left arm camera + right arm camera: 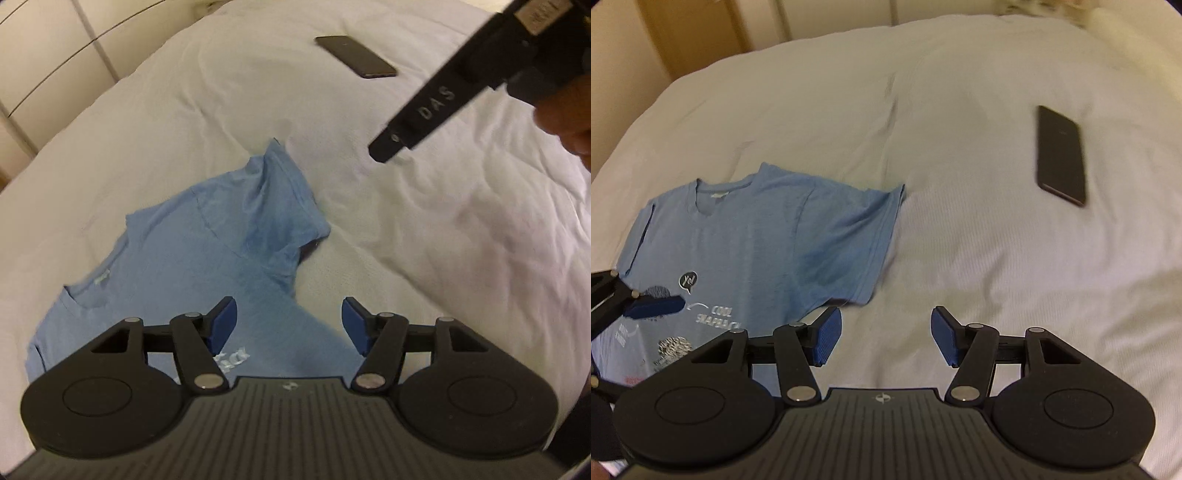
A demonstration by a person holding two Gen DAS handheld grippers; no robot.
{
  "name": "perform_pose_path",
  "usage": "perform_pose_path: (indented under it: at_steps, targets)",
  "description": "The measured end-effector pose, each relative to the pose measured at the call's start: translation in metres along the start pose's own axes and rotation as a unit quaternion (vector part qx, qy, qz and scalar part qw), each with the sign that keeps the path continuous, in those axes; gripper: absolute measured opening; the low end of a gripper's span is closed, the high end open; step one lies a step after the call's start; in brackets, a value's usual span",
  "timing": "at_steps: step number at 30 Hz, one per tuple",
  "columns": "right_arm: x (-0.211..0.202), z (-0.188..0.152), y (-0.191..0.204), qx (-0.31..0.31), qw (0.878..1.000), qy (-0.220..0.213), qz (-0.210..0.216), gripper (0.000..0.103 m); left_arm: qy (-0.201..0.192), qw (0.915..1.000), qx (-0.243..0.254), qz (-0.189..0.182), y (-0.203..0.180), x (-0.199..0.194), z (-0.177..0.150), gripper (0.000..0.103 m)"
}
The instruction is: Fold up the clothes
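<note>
Where the white bedcover point(960, 258) spreads, one light blue T-shirt point(764, 236) lies print-side up, sleeve folded inward, collar away. Left gripper point(290, 325) above it, fingers apart, empty; right gripper point(886, 338) likewise apart, empty. Dark phone point(1062, 155) well apart. Beige cupboards point(48, 55) behind.

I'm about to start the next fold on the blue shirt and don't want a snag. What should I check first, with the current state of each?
1. Left gripper open, holding nothing: ok.
2. Right gripper open, holding nothing: ok.
3. Shirt flat on the bed: not ok; one sleeve is bunched up.
4. Phone apart from the shirt: ok.
5. Left gripper over the shirt: ok.
6. Shirt hem laid straight: cannot tell, hidden behind the grippers.
</note>
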State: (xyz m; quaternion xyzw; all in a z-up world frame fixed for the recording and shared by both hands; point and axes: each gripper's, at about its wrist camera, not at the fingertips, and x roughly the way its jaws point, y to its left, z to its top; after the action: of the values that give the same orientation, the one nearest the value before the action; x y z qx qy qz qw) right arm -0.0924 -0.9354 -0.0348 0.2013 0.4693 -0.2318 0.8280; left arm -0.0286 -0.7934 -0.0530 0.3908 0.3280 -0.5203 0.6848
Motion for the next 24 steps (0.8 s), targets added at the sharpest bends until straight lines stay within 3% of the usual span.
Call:
perform_pose_path:
  at_steps: [4,9,16,19,24]
  targets:
    - [0.025,0.025,-0.031,-0.036,0.999,0.009,0.022,0.056,0.019,0.9995,-0.015,0.020,-0.020,0.019,0.011,0.059]
    - [0.048,0.048,-0.051,-0.073,0.996,0.015,0.041,0.056,0.003,0.9955,0.078,0.055,-0.043,0.049,0.016,0.056]
    - [0.082,0.077,-0.054,-0.120,0.990,0.030,0.072,0.056,-0.016,0.9736,0.207,0.095,-0.072,0.095,0.020,0.051]
    - [0.100,0.088,-0.049,-0.138,0.986,0.039,0.089,0.056,-0.016,0.9668,0.236,0.097,-0.075,0.116,0.018,0.042]
    - [0.129,0.102,-0.041,-0.155,0.980,0.053,0.109,0.056,-0.016,0.9554,0.277,0.101,-0.078,0.148,0.016,0.037]
